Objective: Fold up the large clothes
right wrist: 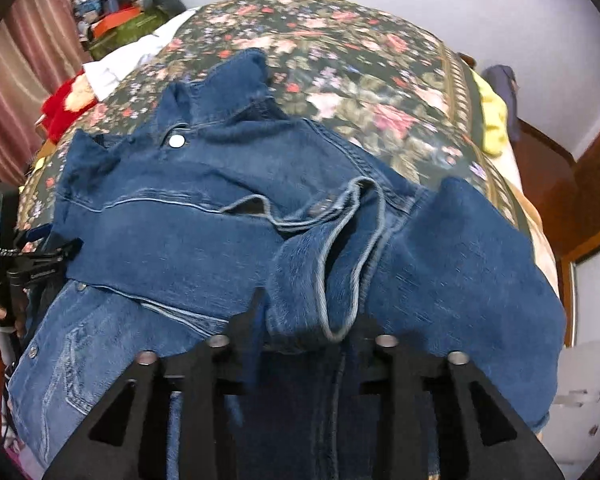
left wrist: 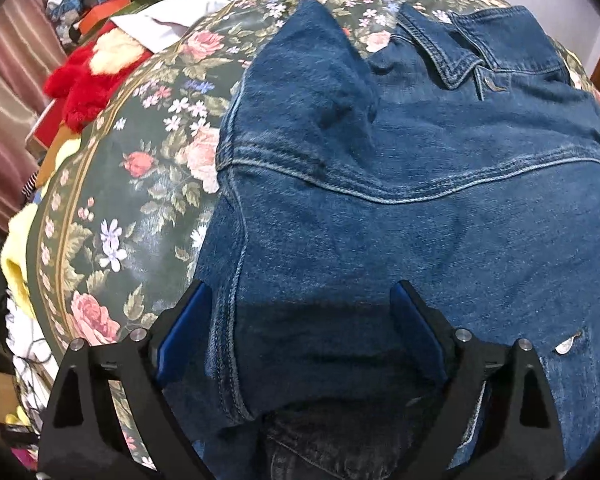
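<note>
A blue denim jacket [left wrist: 420, 184] lies on a floral bedspread [left wrist: 140, 184], its collar [left wrist: 440, 52] at the far end. My left gripper [left wrist: 302, 308] is open, its blue-padded fingers [left wrist: 188, 320] straddling the jacket's near left part just above the cloth. In the right wrist view the jacket [right wrist: 172, 232] lies with a sleeve [right wrist: 460, 264] folded across. My right gripper [right wrist: 308, 320] is shut on the sleeve cuff [right wrist: 332, 272], which bunches up between its black fingers. The left gripper also shows at the left edge of the right wrist view [right wrist: 40, 256].
A red plush toy [left wrist: 88, 80], white cloth [left wrist: 172, 12] and piled items [right wrist: 116, 20] sit at the bed's far left. Yellow cloth [right wrist: 492, 120] hangs at the bed's right side. A wooden frame [right wrist: 572, 184] and pink curtain [left wrist: 8, 80] border the bed.
</note>
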`<state>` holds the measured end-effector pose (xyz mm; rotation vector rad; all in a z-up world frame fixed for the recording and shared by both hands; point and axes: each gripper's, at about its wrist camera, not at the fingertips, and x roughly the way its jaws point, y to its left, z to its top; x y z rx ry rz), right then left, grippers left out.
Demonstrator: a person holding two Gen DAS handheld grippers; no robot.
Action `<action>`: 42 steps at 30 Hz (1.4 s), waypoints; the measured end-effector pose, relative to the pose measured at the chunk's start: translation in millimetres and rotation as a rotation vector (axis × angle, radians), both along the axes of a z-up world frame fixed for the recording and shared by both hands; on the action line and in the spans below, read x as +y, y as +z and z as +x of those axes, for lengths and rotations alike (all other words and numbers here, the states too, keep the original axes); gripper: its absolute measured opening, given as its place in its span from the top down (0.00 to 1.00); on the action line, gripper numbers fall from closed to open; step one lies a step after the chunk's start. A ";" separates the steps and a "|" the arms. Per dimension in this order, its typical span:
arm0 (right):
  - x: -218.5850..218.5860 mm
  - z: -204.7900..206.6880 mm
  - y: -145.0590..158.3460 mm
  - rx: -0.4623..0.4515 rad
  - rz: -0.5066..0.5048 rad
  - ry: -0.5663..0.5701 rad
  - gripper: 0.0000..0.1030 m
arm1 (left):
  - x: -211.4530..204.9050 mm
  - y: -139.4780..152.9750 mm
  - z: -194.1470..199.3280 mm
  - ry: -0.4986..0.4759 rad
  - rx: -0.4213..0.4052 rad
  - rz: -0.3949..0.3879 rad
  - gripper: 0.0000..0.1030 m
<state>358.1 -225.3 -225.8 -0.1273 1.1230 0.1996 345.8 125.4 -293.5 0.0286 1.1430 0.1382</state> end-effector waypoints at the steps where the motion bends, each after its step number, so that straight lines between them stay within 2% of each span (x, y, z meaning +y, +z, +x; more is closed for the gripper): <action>1: -1.9 -0.3 0.7 -0.005 -0.023 -0.016 0.43 | 0.8 -0.4 -0.8 0.000 -0.004 -0.003 0.10; 2: -4.9 -1.9 2.2 -0.020 -0.049 -0.033 0.34 | 0.4 -0.3 -1.9 -0.002 -0.007 -0.002 0.09; 5: -16.3 -8.2 10.1 -0.048 -0.030 -0.036 0.31 | -2.4 -1.6 -3.7 -0.016 -0.012 0.026 0.09; 10: -35.5 -15.9 21.1 -0.049 -0.057 -0.081 0.31 | -11.4 2.7 -1.9 -0.007 0.019 0.054 0.09; 14: -63.8 -25.1 39.6 -0.066 0.013 -0.144 0.31 | -22.0 20.4 2.2 -0.044 0.013 0.110 0.10; 17: -91.1 -31.5 54.2 -0.078 0.077 -0.214 0.30 | -45.9 52.4 1.2 -0.118 -0.072 0.161 0.10; 19: -112.5 -36.1 62.6 -0.093 0.113 -0.268 0.27 | -62.0 72.2 1.6 -0.161 -0.122 0.167 0.10; 24: -161.0 -49.4 71.3 -0.115 0.170 -0.391 0.23 | -113.5 123.2 8.1 -0.266 -0.234 0.087 0.10; 28: -200.8 -62.4 61.2 -0.088 0.209 -0.488 0.23 | -149.7 141.6 19.4 -0.329 -0.265 -0.001 0.10; 31: -227.0 -72.3 41.2 -0.036 0.243 -0.555 0.23 | -178.3 140.5 33.7 -0.368 -0.247 -0.045 0.10; 36: -263.9 -91.6 2.8 0.051 0.337 -0.675 0.23 | -222.7 116.8 46.1 -0.426 -0.160 -0.083 0.10; 42: -292.9 -105.1 -37.9 0.137 0.459 -0.769 0.23 | -254.2 80.8 48.8 -0.477 -0.071 -0.078 0.10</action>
